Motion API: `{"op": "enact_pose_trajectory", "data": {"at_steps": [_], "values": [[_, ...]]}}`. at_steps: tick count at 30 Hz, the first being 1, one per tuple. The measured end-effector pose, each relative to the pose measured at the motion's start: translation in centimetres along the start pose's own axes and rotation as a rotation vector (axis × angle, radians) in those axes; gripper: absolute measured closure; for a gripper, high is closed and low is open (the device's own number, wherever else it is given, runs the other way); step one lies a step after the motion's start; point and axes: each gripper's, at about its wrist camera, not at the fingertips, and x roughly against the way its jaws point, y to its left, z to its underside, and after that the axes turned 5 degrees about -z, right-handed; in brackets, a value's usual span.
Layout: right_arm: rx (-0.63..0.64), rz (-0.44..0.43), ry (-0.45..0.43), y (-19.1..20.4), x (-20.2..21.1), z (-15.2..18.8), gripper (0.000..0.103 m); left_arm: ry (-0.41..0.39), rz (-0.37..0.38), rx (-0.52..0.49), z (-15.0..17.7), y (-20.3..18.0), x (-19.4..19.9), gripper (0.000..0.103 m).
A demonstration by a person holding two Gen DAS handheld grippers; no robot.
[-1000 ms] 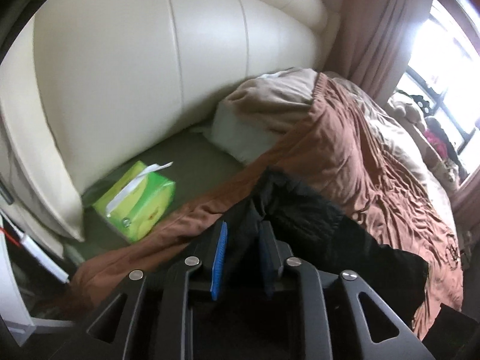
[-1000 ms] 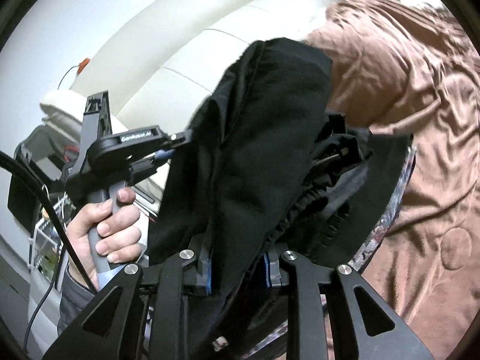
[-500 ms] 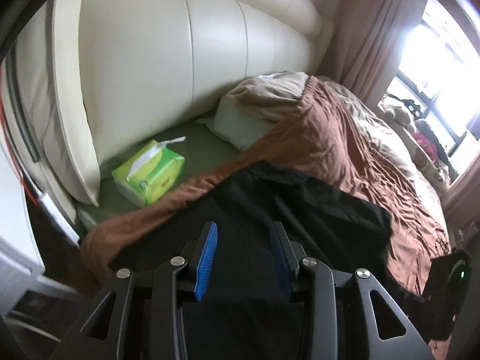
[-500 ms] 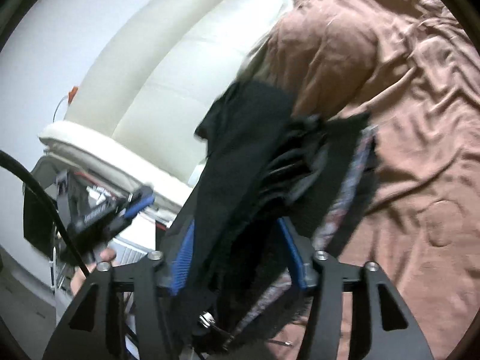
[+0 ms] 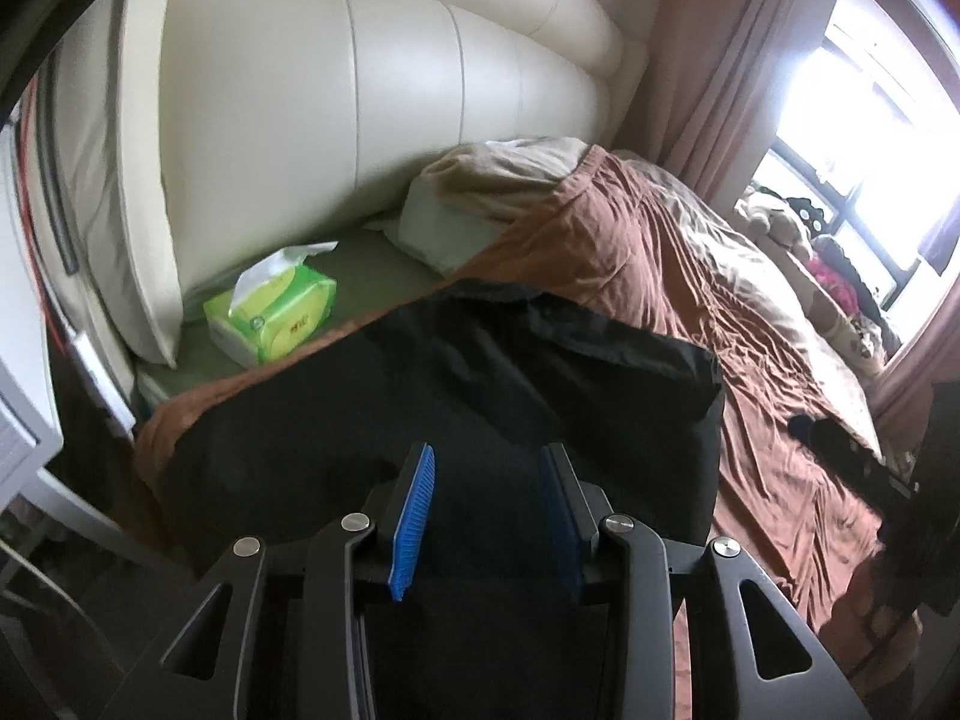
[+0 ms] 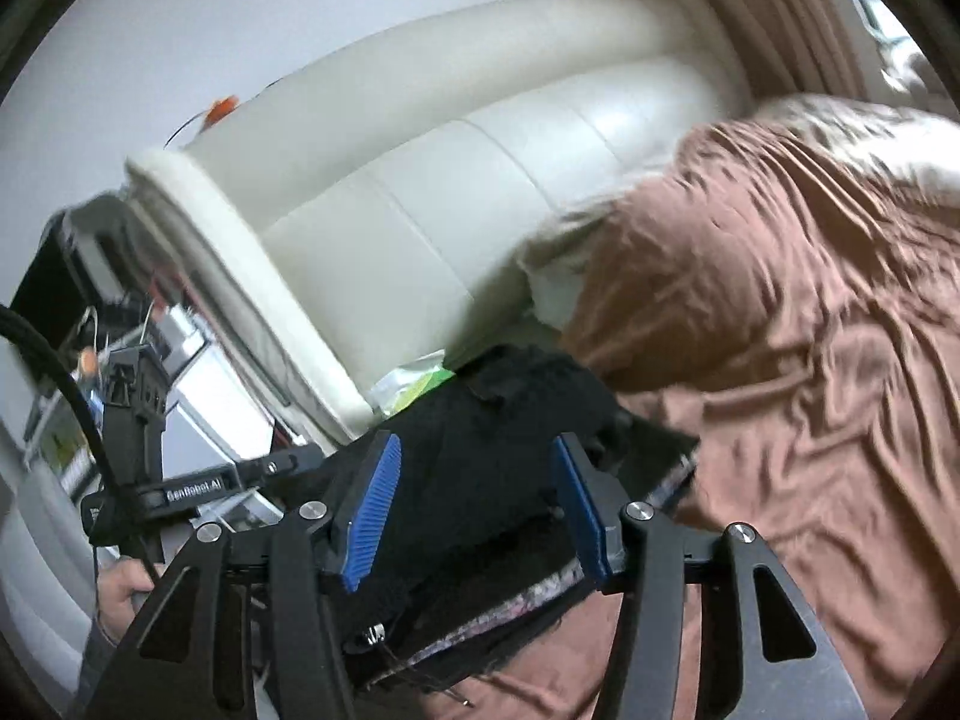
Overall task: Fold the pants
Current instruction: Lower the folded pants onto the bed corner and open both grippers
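The black pants (image 5: 456, 408) lie spread on the brown bedspread (image 5: 690, 300) near the bed's left edge. My left gripper (image 5: 487, 468) is open just above them, with its blue pads apart and nothing between them. In the right wrist view the pants (image 6: 498, 438) lie bunched, with the waistband and patterned lining toward me. My right gripper (image 6: 477, 468) is open over them. The left gripper (image 6: 180, 489) also shows there at the left, in a hand.
A cream padded headboard (image 5: 372, 108) stands behind the bed. A green tissue pack (image 5: 273, 312) lies on the green sheet by a pillow (image 5: 456, 228). Curtains and a bright window (image 5: 870, 120) are at the right. A bedside shelf with clutter (image 6: 90, 360) is at the left.
Both grippers have opened and let go of the pants. The pants, held up in the air a second ago, now lie on the bedspread. Both grippers have drawn back a little.
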Motion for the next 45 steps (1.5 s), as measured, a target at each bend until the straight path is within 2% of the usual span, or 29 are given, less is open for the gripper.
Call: {"op": "enact_pose_trajectory", "data": {"at_steps": [1,2,3,6,12,14,17,23,29,33,45], "values": [[0.022,-0.004,0.005,0.2,-0.5,-0.3,0.052,0.0,0.002,0.004,0.2,0.1,0.0,0.064],[0.042,-0.003,0.006,0.5,-0.9,-0.6,0.056,0.001,0.003,0.008,0.5,0.2,0.1,0.064],[0.056,0.005,0.006,0.4,-1.3,-1.0,0.064,0.001,-0.003,0.01,0.8,0.3,0.1,0.064],[0.098,-0.003,0.012,0.7,-2.5,-1.5,0.073,0.005,0.01,0.039,1.7,1.0,0.0,0.064],[0.224,0.008,0.093,0.8,-7.0,-0.9,0.073,0.005,0.015,0.058,2.9,1.3,-0.5,0.064],[0.295,0.009,0.14,1.0,-8.6,-0.7,0.078,0.001,0.029,0.061,3.2,1.2,-0.9,0.064],[0.357,0.019,0.192,0.6,-10.0,-0.1,0.078,0.019,0.028,0.064,3.7,1.0,-2.0,0.064],[0.397,0.046,0.226,-1.7,-11.5,1.4,0.079,0.041,0.031,0.052,4.4,-0.1,-3.8,0.064],[0.338,0.034,0.219,-3.7,-11.7,2.1,0.079,0.058,0.021,0.032,4.9,-1.4,-4.6,0.065],[0.329,0.041,0.207,-3.2,-10.6,3.0,0.079,0.063,0.017,0.015,5.2,-1.7,-4.4,0.065],[0.32,0.108,0.272,-2.4,-6.0,3.8,0.079,0.046,0.013,-0.006,7.0,-4.0,-0.7,0.064]]}}
